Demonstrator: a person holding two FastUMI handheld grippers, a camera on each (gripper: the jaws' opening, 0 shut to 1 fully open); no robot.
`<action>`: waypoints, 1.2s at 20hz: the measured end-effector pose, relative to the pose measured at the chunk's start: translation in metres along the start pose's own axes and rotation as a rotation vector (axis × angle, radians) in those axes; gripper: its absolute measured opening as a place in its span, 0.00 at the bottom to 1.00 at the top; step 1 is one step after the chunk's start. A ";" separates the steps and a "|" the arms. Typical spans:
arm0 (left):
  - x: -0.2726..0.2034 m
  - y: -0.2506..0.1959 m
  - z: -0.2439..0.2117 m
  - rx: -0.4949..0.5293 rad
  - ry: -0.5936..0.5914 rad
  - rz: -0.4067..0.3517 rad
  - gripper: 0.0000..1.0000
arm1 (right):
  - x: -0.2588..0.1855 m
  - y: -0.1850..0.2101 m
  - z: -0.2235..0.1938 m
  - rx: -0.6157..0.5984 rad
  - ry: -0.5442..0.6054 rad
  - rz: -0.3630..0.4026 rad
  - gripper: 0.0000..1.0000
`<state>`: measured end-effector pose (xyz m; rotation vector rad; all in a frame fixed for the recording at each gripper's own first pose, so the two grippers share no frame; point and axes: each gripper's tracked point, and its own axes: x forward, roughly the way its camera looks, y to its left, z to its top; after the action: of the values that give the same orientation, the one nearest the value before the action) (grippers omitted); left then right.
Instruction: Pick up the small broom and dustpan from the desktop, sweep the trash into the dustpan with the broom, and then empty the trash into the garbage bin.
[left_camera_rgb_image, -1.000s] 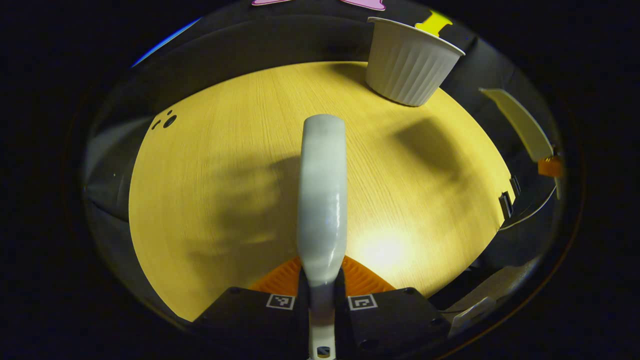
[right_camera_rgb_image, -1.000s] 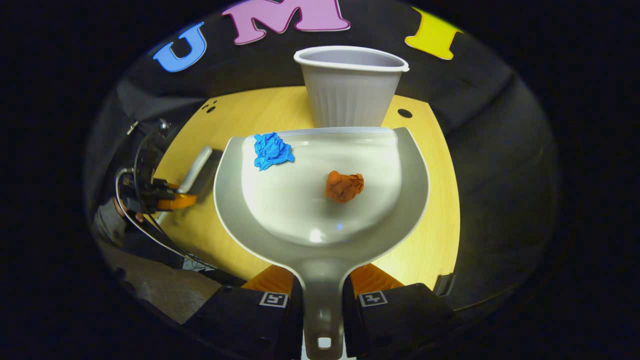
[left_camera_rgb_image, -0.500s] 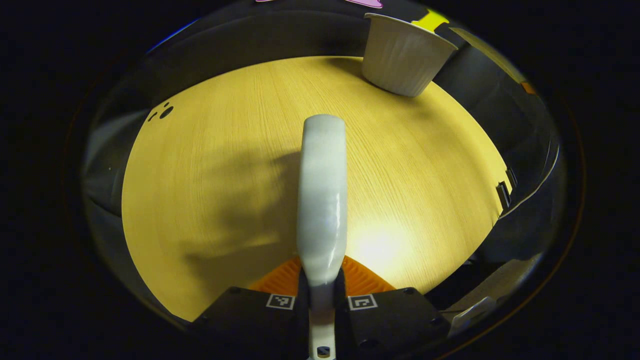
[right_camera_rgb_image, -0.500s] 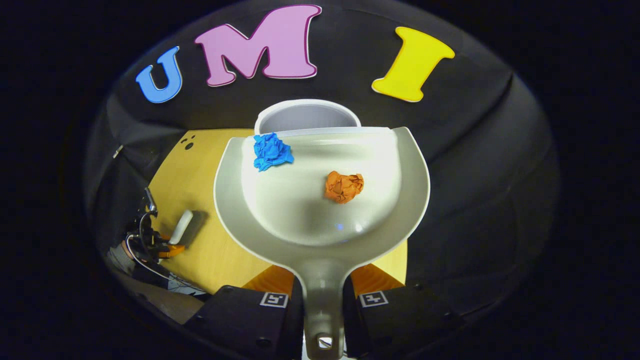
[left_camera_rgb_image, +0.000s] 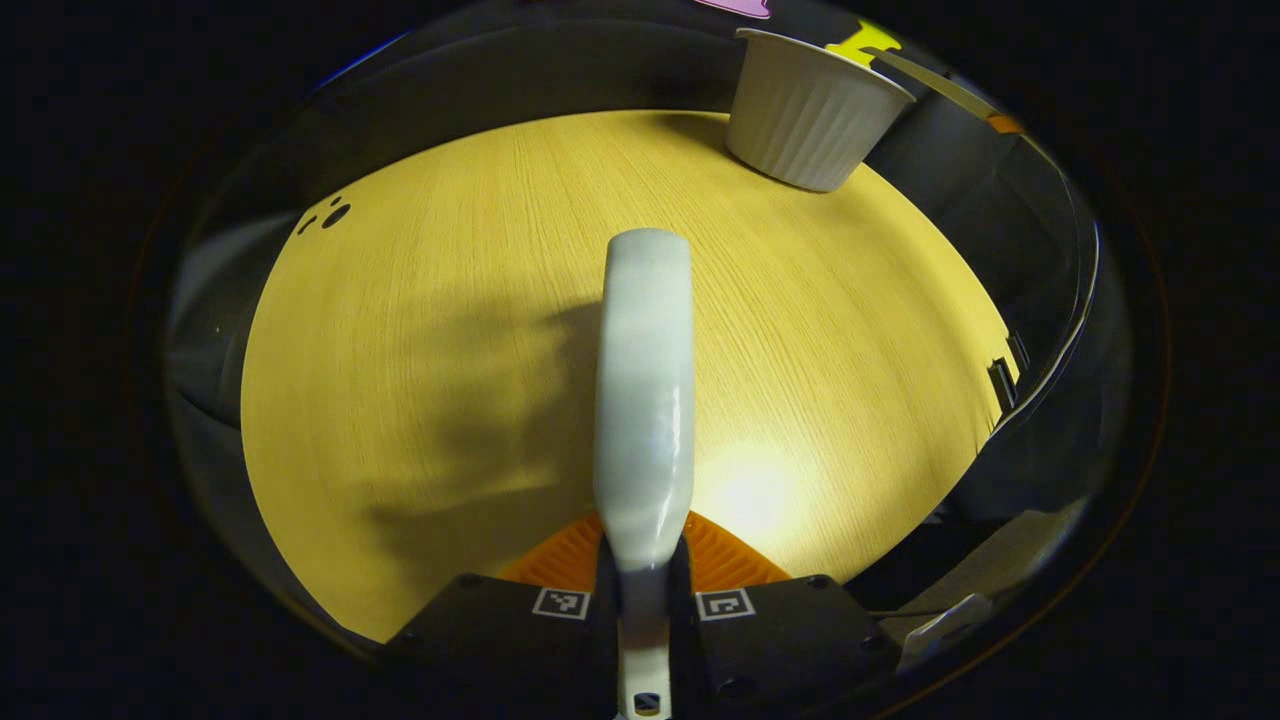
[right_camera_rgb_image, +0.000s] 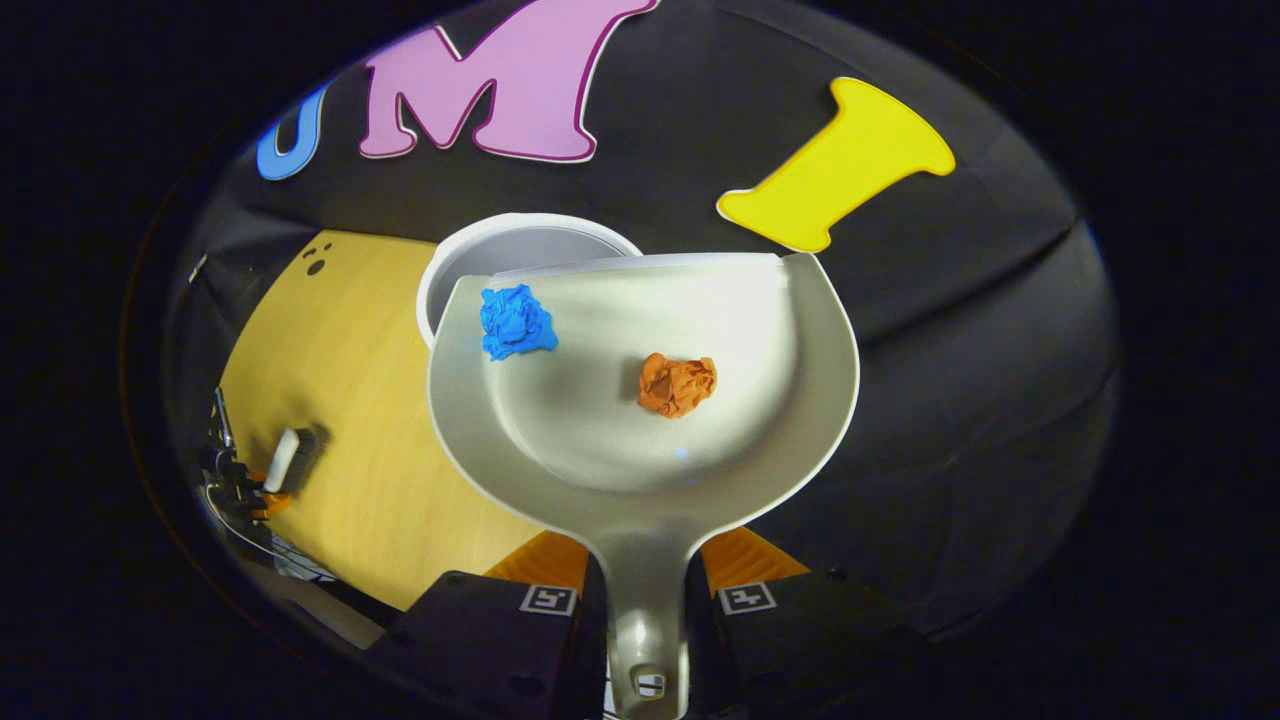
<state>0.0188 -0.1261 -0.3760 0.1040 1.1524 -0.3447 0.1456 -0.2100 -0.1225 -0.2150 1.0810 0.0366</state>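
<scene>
writing: square marker tags on tool fingers, no readable text
left tool: clamped on one white broom handle, over tabletop
bin: one, white ribbed, tabletop far edge
right tool: clamped on one grey dustpan, lip over bin
trash: two wads in pan, blue paper, orange paper

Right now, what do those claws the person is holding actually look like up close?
Each claw, left and right, has a black blocky body bearing two small square black-and-white markers, and orange ribbed fingers. Seen far off in the right gripper view, the left claw trails thin looping cables.
</scene>
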 end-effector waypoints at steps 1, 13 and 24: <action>0.001 0.000 0.000 0.000 0.002 -0.003 0.24 | 0.003 -0.001 0.006 -0.027 0.019 -0.007 0.36; 0.010 0.018 -0.001 -0.016 -0.002 -0.026 0.24 | 0.033 -0.002 0.044 -0.354 0.339 -0.039 0.37; 0.015 0.016 -0.001 -0.018 -0.001 -0.019 0.24 | 0.043 -0.007 0.055 -0.402 0.385 -0.056 0.37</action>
<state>0.0288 -0.1138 -0.3909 0.0765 1.1557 -0.3512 0.2145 -0.2099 -0.1341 -0.6341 1.4450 0.1684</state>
